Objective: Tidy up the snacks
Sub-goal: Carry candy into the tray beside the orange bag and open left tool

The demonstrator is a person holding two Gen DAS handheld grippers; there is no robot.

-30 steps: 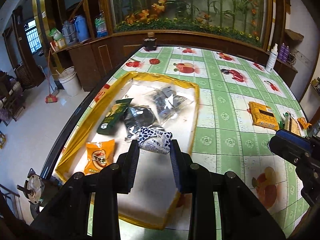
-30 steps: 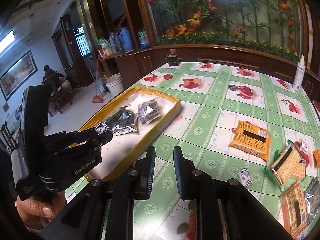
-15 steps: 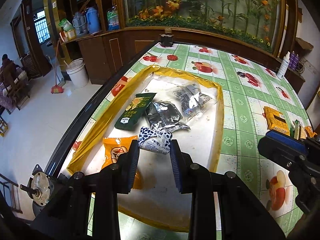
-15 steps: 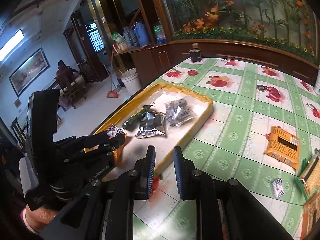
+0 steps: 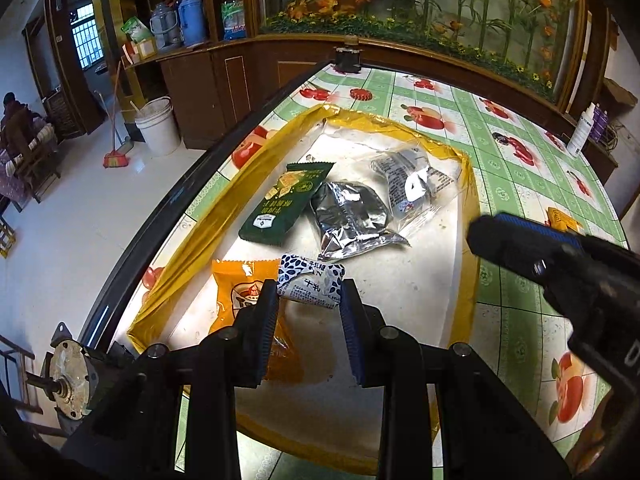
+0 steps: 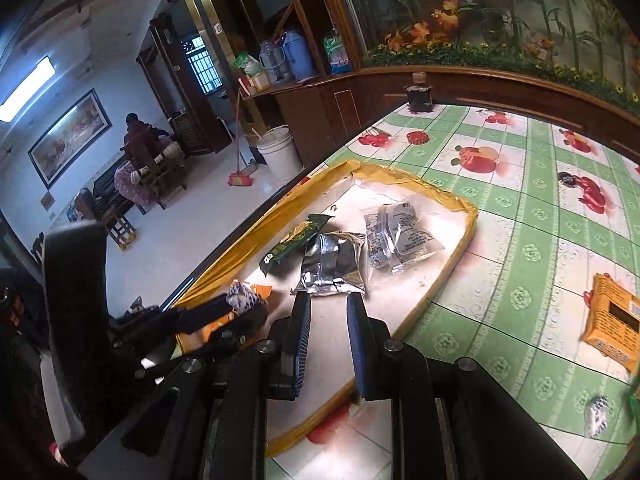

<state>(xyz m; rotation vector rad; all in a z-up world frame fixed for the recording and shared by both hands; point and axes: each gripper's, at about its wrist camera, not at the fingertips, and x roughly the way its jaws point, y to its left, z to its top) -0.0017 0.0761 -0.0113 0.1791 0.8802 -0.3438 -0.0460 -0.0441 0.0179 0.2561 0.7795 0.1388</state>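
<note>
While the left gripper (image 5: 309, 294) pinches a small blue-and-white sweet (image 5: 311, 283) between its pads, it hangs over the near end of the yellow-rimmed tray (image 5: 224, 204). That sweet sits clear of the tray floor, just above an orange packet (image 5: 236, 292) that lies flat at the tray's near left corner. Further up the tray lie a dark green packet (image 5: 286, 204), a crumpled silver packet (image 5: 348, 216) just beside it, and a clear packet (image 5: 416, 184) with dark contents next to the silver one, its edge overlapping it.

From the right wrist view, the right gripper (image 6: 328, 312) has its jaws drawn in with nothing between them, the gap narrow and bare, and it points down at the white tray floor just short of the silver packet. The left gripper shows there at the lower left, the sweet at its tip.

On the green fruit-print cloth (image 6: 520, 272) to the right of the tray, well apart from it, lies an orange box (image 6: 612, 320), and another small blue-and-white sweet (image 6: 598, 420) lies near the right edge, blurred.

A white bucket (image 5: 158, 126) and a broom (image 5: 116, 156) stand on the floor beyond the table, and a person sits far off at the left.
</note>
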